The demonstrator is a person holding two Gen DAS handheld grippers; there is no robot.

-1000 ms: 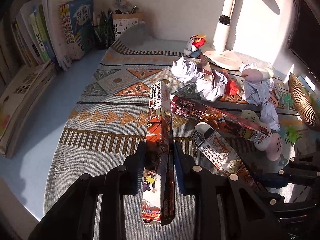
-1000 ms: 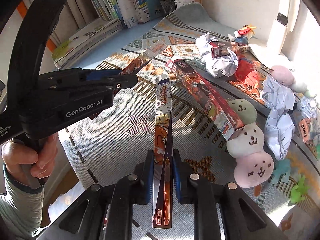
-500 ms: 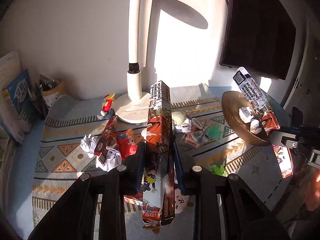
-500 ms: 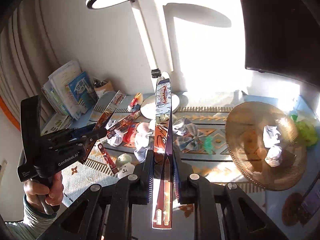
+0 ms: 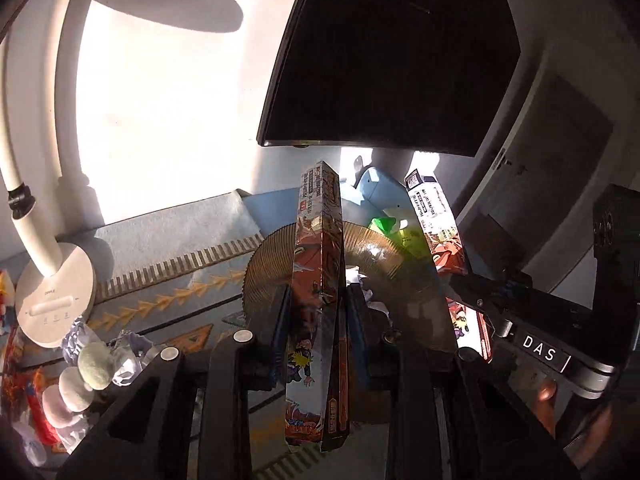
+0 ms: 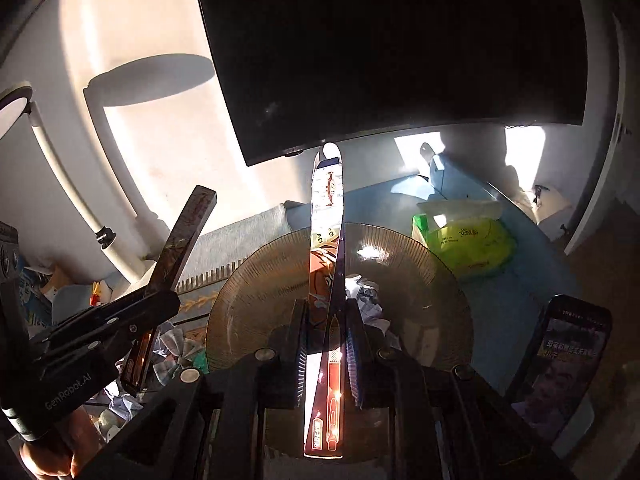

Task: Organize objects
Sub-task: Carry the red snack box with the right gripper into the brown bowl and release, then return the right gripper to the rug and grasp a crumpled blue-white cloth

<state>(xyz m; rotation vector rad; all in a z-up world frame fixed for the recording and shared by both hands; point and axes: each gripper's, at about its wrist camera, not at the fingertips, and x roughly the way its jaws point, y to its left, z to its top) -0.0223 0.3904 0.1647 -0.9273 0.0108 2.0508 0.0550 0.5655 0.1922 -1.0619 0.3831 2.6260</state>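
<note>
Your left gripper is clamped on a long printed carton, jaws narrow against its sides, the carton standing up along the fingers with its top end under the dark monitor. Your right gripper is pinched fully onto a flattened carton, seen edge-on, its white tab near the monitor's lower edge. Both cartons are held in the air in front of the ribbed amber bowl, which sits on the blue desk and holds crumpled paper. In the right wrist view your left gripper and its carton appear at the left, with your hand on the handle below. Beside the bowl, toward the back right: a green tissue pack. At the lower right: a phone with its screen lit. To the left of the bowl: a patterned mat, the round base of a white desk lamp, stacked plush toys and more paper balls. Sunlight falls on the wall behind the lamp.
</note>
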